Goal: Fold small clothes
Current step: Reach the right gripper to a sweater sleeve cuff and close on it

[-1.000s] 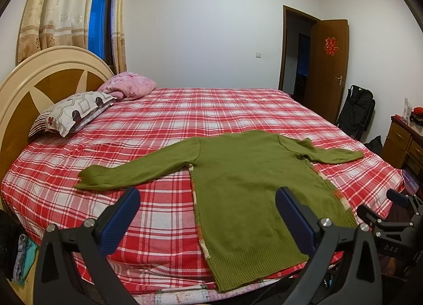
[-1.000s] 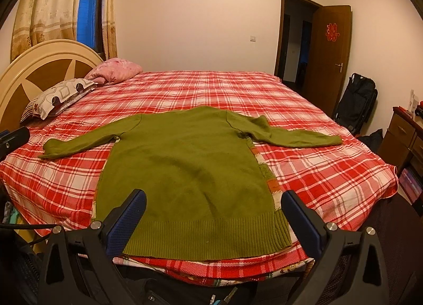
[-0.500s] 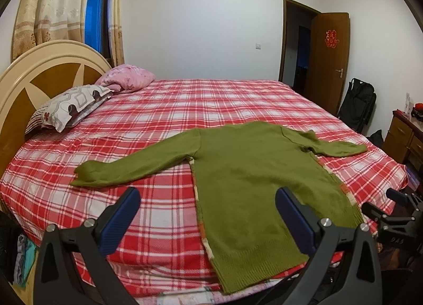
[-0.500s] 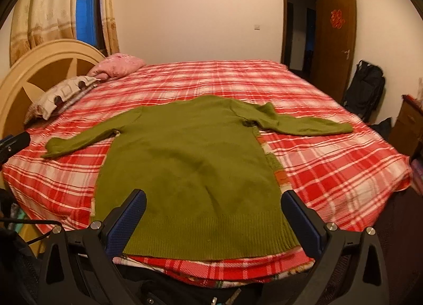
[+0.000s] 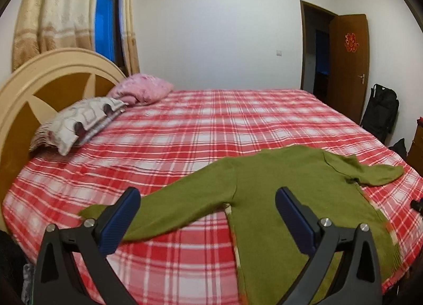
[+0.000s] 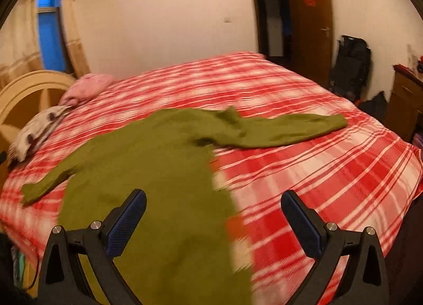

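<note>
A green knit sweater (image 5: 285,194) lies flat on the red plaid bed (image 5: 201,130), sleeves spread to both sides; it also shows in the right wrist view (image 6: 158,172). My left gripper (image 5: 207,215) is open and empty, just above the bed over the left sleeve (image 5: 169,209) near the armpit. My right gripper (image 6: 212,220) is open and empty, over the sweater's right side edge; the right sleeve (image 6: 290,130) stretches away ahead of it. The right wrist view is blurred by motion.
Two pillows (image 5: 87,119) and a wooden headboard (image 5: 39,93) are at the bed's left end. An open brown door (image 5: 349,67), a black bag (image 5: 380,112) and a wooden dresser (image 6: 404,104) stand to the right, past the bed edge.
Both grippers have moved forward and lower toward the sweater. The left one has swung left toward the left sleeve, the right one right toward the right sleeve. Both stayed open.
</note>
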